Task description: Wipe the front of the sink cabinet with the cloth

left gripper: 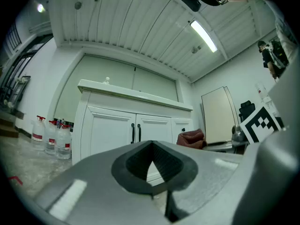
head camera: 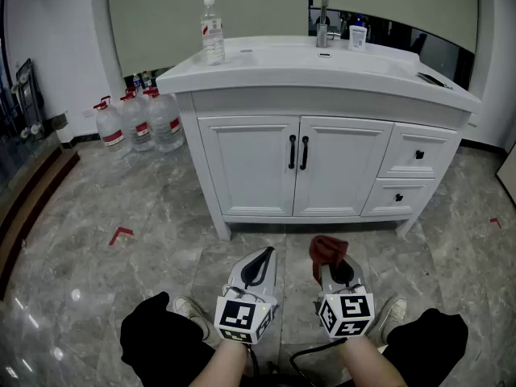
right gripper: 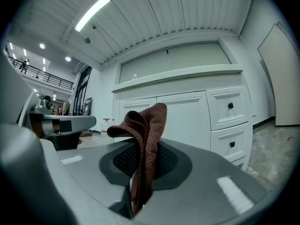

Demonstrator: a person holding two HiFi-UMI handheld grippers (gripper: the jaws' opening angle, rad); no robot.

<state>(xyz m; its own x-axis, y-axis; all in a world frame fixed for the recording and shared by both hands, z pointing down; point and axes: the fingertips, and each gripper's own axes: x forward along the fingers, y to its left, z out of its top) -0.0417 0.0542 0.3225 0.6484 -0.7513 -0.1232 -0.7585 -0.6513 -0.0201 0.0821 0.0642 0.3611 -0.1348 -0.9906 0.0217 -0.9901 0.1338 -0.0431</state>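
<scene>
The white sink cabinet (head camera: 322,164) stands ahead with two doors with black handles and two drawers on its right. It also fills the background of the left gripper view (left gripper: 131,125) and the right gripper view (right gripper: 187,116). My right gripper (head camera: 330,258) is shut on a dark red cloth (head camera: 327,249), which sticks up between its jaws (right gripper: 143,139). My left gripper (head camera: 260,262) is shut with nothing in it (left gripper: 151,165). Both are held low over the floor, well short of the cabinet front.
A plastic water bottle (head camera: 213,32), a faucet (head camera: 323,24) and a small white container (head camera: 358,35) sit on the countertop. Several large water jugs (head camera: 141,121) stand on the floor left of the cabinet. The floor is grey marble tile (head camera: 97,256); my shoes (head camera: 189,309) show below.
</scene>
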